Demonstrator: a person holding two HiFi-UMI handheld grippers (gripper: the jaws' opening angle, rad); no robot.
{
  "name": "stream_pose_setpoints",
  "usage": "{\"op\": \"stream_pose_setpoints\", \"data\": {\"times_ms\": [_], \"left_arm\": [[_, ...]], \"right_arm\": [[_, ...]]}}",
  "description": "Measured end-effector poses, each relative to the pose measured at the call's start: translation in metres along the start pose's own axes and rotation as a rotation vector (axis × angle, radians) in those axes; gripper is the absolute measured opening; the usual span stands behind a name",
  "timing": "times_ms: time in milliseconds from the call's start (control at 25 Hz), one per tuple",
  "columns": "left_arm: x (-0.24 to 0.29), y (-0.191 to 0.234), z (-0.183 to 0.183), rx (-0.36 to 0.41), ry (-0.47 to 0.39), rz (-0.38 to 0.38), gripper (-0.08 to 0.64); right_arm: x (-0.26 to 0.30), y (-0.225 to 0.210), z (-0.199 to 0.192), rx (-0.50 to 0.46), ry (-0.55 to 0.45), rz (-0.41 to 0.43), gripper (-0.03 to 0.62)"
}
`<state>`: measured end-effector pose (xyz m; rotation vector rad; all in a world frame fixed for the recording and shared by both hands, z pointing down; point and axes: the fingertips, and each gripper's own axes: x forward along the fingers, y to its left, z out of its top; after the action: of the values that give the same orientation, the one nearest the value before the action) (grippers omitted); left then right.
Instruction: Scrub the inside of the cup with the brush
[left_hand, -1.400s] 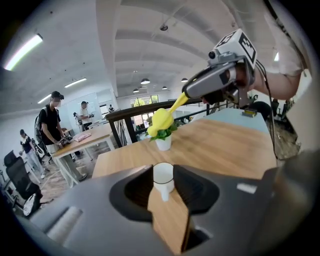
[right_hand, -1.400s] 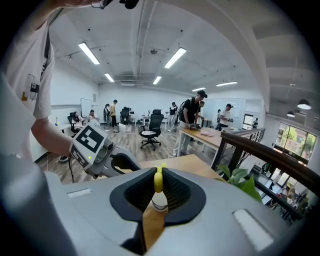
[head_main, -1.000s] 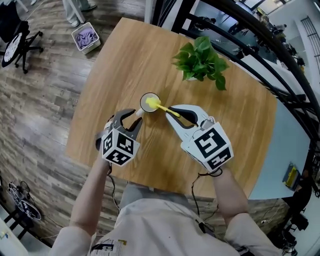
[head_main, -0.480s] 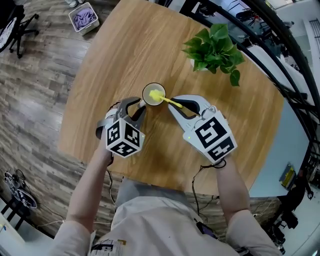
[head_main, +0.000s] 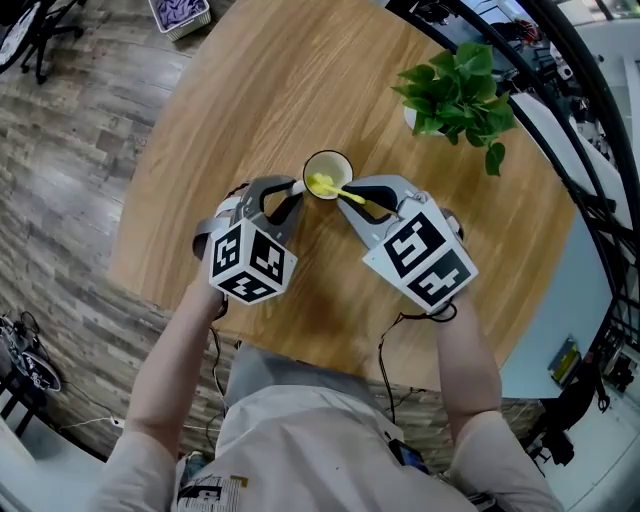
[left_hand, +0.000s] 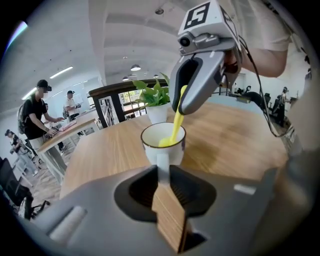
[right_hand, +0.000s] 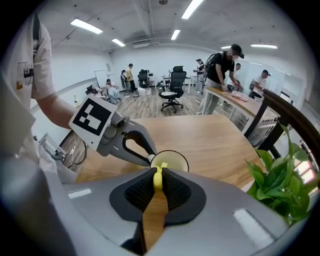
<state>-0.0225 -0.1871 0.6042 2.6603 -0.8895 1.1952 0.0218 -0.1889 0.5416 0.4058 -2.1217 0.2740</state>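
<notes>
I see one cup (head_main: 340, 163) upright on the one table (head_main: 260, 90), one brush (head_main: 335, 190) with its head inside the cup, and one plant (head_main: 460, 85) well apart. The left gripper (head_main: 297, 190) is closing its jaws on the cup's handle, and the right gripper (head_main: 362, 198) clenches the brush handle.

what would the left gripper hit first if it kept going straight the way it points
The handle of the cup: it already stands between the left gripper's closing jaws, which look to be pinching it. The cup's wall comes right behind.
</notes>
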Motion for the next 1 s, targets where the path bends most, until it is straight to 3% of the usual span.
{"op": "stream_pose_setpoints", "data": {"times_ms": [320, 480, 800, 1000], "left_arm": [[-0.001, -0.001, -0.001, 0.012, -0.016, 0.007, 0.071], [-0.002, -0.002, -0.001, 0.012, -0.028, -0.003, 0.071], [-0.002, 0.003, -0.002, -0.025, 0.004, 0.039, 0.066], [-0.001, 0.004, -0.001, -0.047, 0.007, 0.052, 0.064]], "right_arm": [[0.021, -0.002, 0.021, -0.167, 0.006, 0.024, 0.032], [0.028, -0.009, 0.022, -0.206, 0.004, -0.011, 0.032], [0.025, -0.02, 0.006, -0.208, 0.134, -0.112, 0.031], [0.017, -0.014, -0.011, -0.173, 0.244, -0.069, 0.031]]}}
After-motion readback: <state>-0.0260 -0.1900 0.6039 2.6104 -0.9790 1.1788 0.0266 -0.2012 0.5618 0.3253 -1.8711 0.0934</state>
